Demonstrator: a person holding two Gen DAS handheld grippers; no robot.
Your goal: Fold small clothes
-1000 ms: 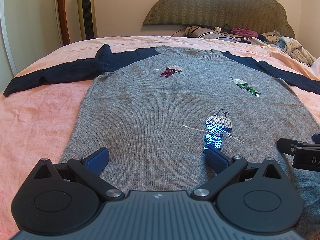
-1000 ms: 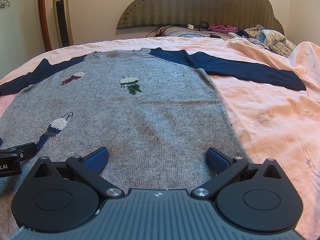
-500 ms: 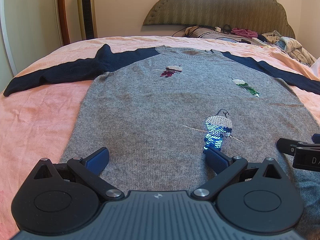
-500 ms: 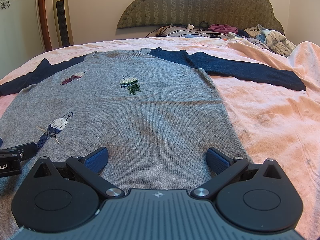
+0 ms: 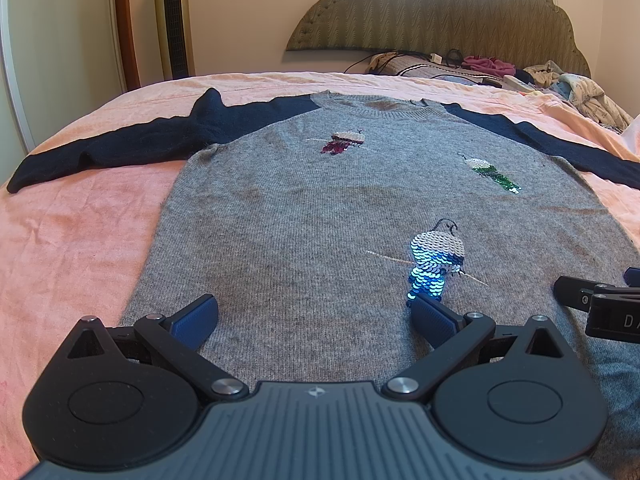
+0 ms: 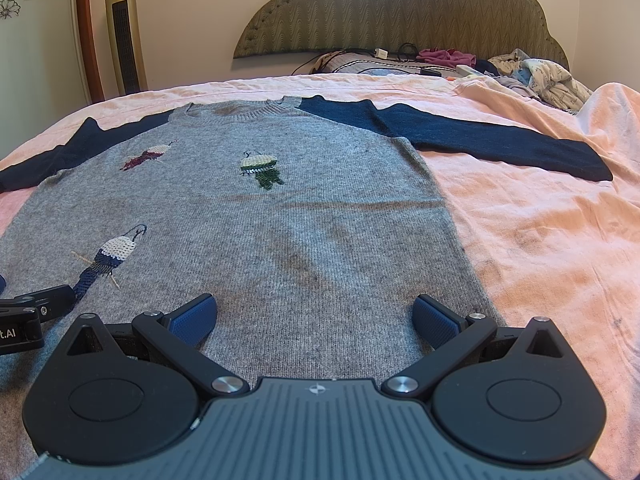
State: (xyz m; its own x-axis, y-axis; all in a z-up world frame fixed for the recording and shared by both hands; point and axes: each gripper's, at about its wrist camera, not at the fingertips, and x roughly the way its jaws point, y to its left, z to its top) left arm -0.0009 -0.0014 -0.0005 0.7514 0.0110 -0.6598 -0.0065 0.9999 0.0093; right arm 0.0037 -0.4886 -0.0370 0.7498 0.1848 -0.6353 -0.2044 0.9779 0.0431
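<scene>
My left hand-held gripper [image 5: 314,312] hangs low over the sweater's [image 5: 320,216] bottom hem with its blue pads spread wide and nothing between them. My right hand-held gripper [image 6: 314,314] is released the same way, just beside it over the hem's other half, its right pad near the sweater's side seam. I hold both flat and level, fingers pointing up the garment toward the collar, because from here each can drop onto its share of the hem, which I judge to be the first grip for a fold.

The sweater lies face up and flat in the middle of the bed [image 6: 540,240], hem toward the foot edge, collar toward the headboard [image 6: 400,8]. Its dark sleeves are stretched out toward the bed's two side edges, so the body is smooth and every edge is easy to reach. Three sequin birds sit on the grey front; the blue one [image 5: 434,258] is just ahead of my left gripper's right pad.

Nothing is folded yet. A heap of other clothes [image 6: 540,76] sits in the far right corner of the bed, well apart.
</scene>
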